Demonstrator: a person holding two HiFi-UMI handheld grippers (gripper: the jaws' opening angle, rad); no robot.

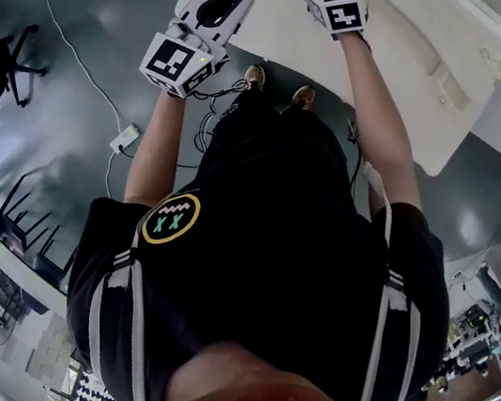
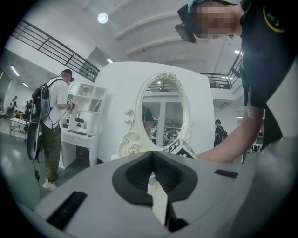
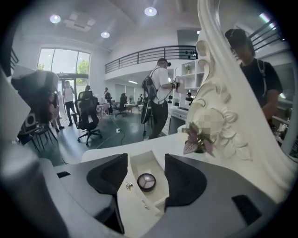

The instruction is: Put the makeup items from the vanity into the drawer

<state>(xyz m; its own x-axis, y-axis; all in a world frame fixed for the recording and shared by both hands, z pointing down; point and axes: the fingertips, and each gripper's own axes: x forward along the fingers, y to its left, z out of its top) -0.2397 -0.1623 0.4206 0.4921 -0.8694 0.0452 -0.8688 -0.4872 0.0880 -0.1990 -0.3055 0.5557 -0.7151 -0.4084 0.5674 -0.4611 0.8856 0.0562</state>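
Low in the right gripper view, the right gripper (image 3: 146,161) stands released, its jaws apart over the open drawer (image 3: 138,168). A round compact (image 3: 146,181), seemingly a three-shade palette, lies loose inside. The left gripper (image 2: 152,157) is clenched on nothing. Beyond it, at frame centre, only the left gripper view shows the oval mirror (image 2: 163,116) front-on. The head view gives just the vanity top (image 1: 396,67).

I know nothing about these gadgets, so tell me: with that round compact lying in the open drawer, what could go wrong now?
The right gripper hangs open right over the drawer; dipping lower might bump its rim or the round compact inside. The small plant stands close beside on the vanity top, so a sideways swing could tip it.
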